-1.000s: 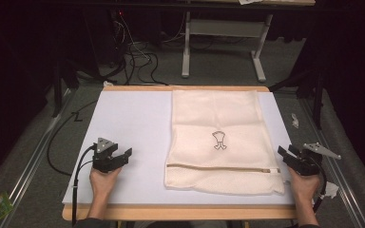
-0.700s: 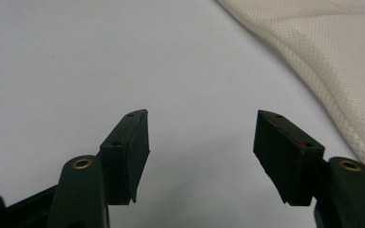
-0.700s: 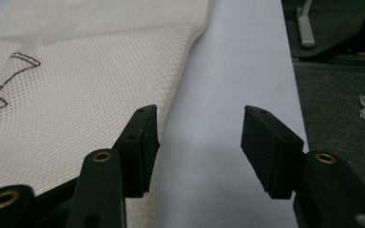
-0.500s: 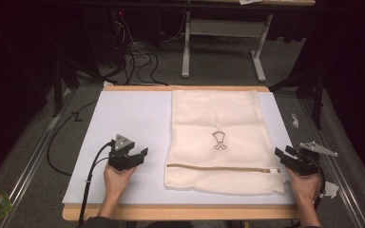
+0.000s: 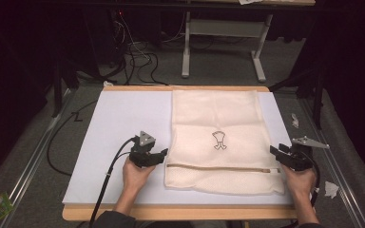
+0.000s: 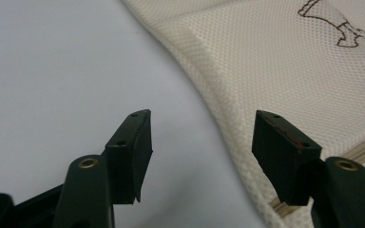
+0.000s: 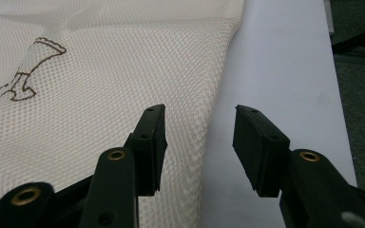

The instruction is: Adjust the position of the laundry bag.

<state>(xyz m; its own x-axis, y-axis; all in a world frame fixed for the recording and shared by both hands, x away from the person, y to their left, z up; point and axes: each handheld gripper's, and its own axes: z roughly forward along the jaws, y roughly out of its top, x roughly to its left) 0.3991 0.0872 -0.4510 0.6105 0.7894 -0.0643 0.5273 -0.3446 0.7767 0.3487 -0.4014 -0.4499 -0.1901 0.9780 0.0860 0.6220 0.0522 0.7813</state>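
Mesh bag (image 5: pixel 221 140) lies flat on the right half of the worktop (image 5: pixel 119 123), left gripper (image 5: pixel 148 156) gaping at its left edge, right gripper (image 5: pixel 285 156) astride the right edge, jaws just narrowing yet pinching nothing.

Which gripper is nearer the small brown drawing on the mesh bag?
Left. The left gripper sits at the mesh bag's left edge, closer to the drawing; the right gripper sits at its right edge.
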